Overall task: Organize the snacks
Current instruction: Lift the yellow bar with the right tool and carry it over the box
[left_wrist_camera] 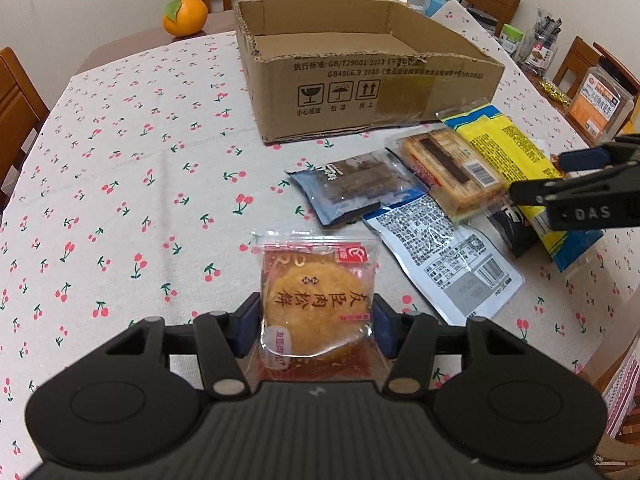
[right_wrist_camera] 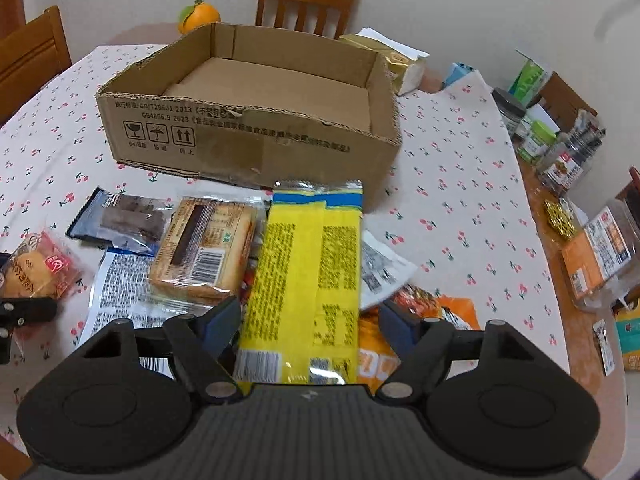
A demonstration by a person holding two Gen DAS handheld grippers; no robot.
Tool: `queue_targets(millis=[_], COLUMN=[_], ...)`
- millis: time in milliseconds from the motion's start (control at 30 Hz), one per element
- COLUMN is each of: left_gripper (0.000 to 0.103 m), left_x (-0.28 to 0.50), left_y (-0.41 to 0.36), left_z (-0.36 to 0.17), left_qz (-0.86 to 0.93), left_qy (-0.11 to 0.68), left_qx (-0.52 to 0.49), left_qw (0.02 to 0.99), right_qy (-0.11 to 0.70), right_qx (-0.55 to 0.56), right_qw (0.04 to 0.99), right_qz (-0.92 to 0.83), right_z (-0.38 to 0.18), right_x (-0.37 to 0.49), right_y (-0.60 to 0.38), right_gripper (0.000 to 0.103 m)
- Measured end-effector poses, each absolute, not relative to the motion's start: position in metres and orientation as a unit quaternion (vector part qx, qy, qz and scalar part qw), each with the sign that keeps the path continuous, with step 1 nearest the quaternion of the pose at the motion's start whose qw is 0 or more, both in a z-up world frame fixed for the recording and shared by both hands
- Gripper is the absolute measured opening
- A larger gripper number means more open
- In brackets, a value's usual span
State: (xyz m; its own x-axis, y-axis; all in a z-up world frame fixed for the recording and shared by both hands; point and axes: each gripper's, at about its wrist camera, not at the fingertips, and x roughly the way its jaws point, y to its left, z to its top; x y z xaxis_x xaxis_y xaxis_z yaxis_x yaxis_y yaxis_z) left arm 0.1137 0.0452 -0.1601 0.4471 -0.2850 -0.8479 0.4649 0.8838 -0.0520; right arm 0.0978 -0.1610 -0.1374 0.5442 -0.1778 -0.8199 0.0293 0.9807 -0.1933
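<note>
The left claw (left_wrist_camera: 316, 326) is clamped on the pastry packet (left_wrist_camera: 316, 304). The right claw (right_wrist_camera: 310, 326) straddles the yellow packet (right_wrist_camera: 308, 276), pads apart; closing crooked, that slippery wrapper could slide out.

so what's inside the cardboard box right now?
Cardboard box: only bare cardboard floor shows, no snacks. The strip of floor just behind its near wall is hidden in both views.

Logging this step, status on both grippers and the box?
Left gripper shut on pastry pack. Right gripper open, jaws straddling yellow pack, gap on one side. Box empty, path clear.
</note>
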Motion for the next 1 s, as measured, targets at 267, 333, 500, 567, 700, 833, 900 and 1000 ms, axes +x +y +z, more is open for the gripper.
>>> queue_targets(millis=[267, 333, 500, 567, 700, 833, 900, 1000], left_gripper=[0.055, 0.055, 0.055, 0.055, 0.055, 0.055, 0.055, 0.055], left_x=[0.115, 0.115, 0.115, 0.115, 0.115, 0.115, 0.116, 0.116], left_y=[0.046, 0.046, 0.044, 0.045, 0.044, 0.043, 0.042, 0.041], left_z=[-0.160, -0.160, -0.160, -0.160, -0.160, -0.160, -0.160, -0.160], left_qz=[-0.222, -0.221, -0.222, -0.223, -0.225, -0.225, -0.226, -0.227], left_qy=[0.478, 0.476, 0.475, 0.475, 0.476, 0.477, 0.476, 0.476], left_qx=[0.092, 0.092, 0.096, 0.097, 0.100, 0.101, 0.106, 0.106], left_qw=[0.845, 0.846, 0.846, 0.846, 0.844, 0.843, 0.844, 0.843], right_qy=[0.479, 0.480, 0.479, 0.481, 0.494, 0.500, 0.499, 0.493], right_qx=[-0.096, -0.095, -0.104, -0.102, -0.086, -0.073, -0.066, -0.051], right_qw=[0.871, 0.871, 0.870, 0.870, 0.864, 0.862, 0.863, 0.868], right_qz=[-0.054, -0.052, -0.046, -0.041, -0.036, -0.028, -0.033, -0.037], right_z=[-0.141, -0.141, -0.145, -0.144, -0.138, -0.136, -0.139, -0.140], right_x=[0.101, 0.103, 0.112, 0.111, 0.107, 0.101, 0.104, 0.107], right_y=[-0.159, -0.161, -0.159, -0.161, -0.166, -0.168, -0.169, -0.172], right_gripper=[0.070, 0.070, 0.070, 0.066, 0.062, 0.066, 0.069, 0.069])
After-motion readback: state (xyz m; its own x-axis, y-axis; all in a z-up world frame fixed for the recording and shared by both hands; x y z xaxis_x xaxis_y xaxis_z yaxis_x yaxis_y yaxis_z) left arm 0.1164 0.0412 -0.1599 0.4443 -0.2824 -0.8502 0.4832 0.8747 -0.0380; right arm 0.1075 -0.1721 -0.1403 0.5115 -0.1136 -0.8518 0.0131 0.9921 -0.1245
